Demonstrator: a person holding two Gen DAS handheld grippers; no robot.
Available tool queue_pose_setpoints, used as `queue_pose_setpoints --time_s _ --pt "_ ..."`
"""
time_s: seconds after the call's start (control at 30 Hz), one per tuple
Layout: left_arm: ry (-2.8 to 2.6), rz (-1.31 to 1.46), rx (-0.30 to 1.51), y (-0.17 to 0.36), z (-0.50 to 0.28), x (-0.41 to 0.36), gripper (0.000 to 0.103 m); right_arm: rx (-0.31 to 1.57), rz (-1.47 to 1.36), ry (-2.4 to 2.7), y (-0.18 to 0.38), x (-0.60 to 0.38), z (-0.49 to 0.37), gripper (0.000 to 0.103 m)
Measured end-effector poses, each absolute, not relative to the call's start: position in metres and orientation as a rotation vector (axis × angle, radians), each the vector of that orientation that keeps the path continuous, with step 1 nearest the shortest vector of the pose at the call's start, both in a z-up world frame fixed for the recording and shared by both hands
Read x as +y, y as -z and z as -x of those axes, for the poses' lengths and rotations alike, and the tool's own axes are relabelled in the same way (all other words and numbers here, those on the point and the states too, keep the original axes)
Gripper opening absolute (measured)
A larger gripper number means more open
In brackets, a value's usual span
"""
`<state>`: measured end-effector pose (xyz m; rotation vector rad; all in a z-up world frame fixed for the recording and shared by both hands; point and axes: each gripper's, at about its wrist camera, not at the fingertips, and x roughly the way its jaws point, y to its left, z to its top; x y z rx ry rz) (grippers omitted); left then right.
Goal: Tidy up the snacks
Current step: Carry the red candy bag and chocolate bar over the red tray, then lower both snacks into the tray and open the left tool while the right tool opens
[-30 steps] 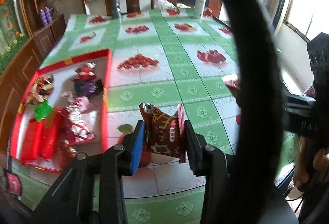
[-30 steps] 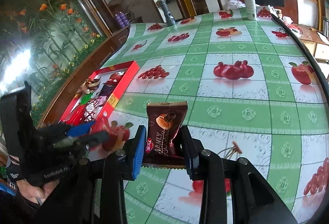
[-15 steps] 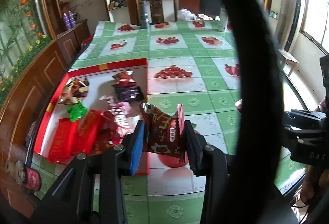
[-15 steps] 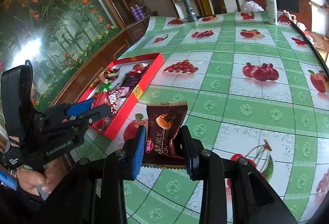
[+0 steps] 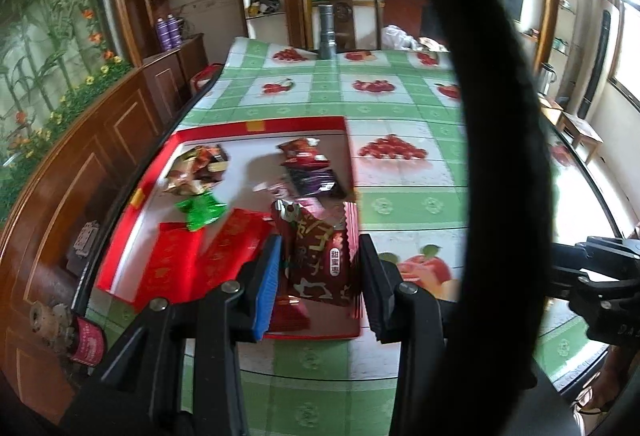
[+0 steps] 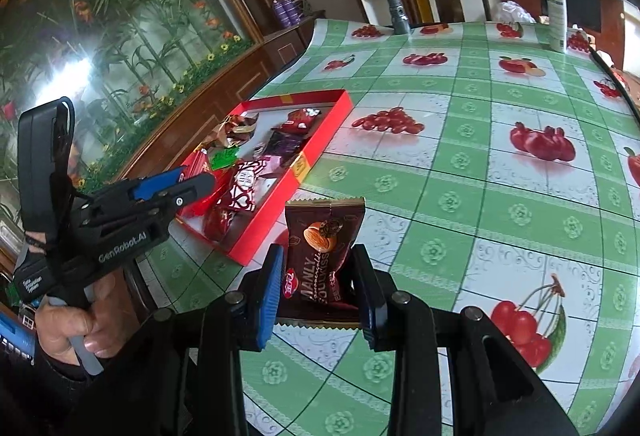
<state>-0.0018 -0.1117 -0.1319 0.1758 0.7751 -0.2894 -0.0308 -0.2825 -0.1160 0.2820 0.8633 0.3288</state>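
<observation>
Left wrist view: my left gripper [image 5: 318,268] was clenched on a dark red foil snack packet with gold Chinese characters [image 5: 318,258], held upright between the blue-padded finger and the black one. The packet hung above the near right corner of the shallow red cardboard tray [image 5: 256,125], which lay on the green-and-white checked tablecloth printed with fruit [image 5: 404,204]. Inside the tray were two flat red packets [image 5: 200,260] along the near side, a crumpled green wrapper [image 5: 202,210] just beyond them, a gold-and-brown wrapper cluster [image 5: 196,168] at the far left, a small red packet [image 5: 302,152] at the far right and a dark purple packet [image 5: 316,182] beside it. A thick black cable [image 5: 500,116] crossed the right half of this view.

Right wrist view: my right gripper [image 6: 318,290] was grasping a dark brown snack packet printed with an almond picture [image 6: 322,256] — upright, its serrated lower edge below the fingers. This packet was over the tablecloth [image 6: 480,172], outside the tray [image 6: 316,152] and near its closest corner. My left gripper [image 6: 172,190] appeared at the left, reaching over the tray's near end — a red-and-white patterned packet [image 6: 244,186] lay just beside its tips. A white spray bottle [image 6: 557,18] stood at the table's far edge.
</observation>
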Motion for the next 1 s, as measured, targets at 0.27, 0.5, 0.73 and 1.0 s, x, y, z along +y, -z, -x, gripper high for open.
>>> queue_pose_setpoints --time_s 0.27,0.5,0.73,1.0 --pt "0.185 -0.118 0.794 0.134 -0.012 -0.06 0.039 0.886 -0.278 -0.382 0.119 -0.263 0.019 0.033" --pt "0.128 -0.078 0.802 0.136 -0.021 -0.027 0.039 0.893 -0.26 -0.46 0.115 -0.231 -0.003 0.033" --pt "0.124 -0.069 0.813 0.143 -0.03 -0.021 0.039 0.88 -0.3 -0.519 0.114 -0.208 -0.039 0.033" --pt "0.128 -0.078 0.825 0.151 -0.045 -0.026 0.039 0.875 -0.314 -0.504 0.117 -0.189 -0.08 0.033"
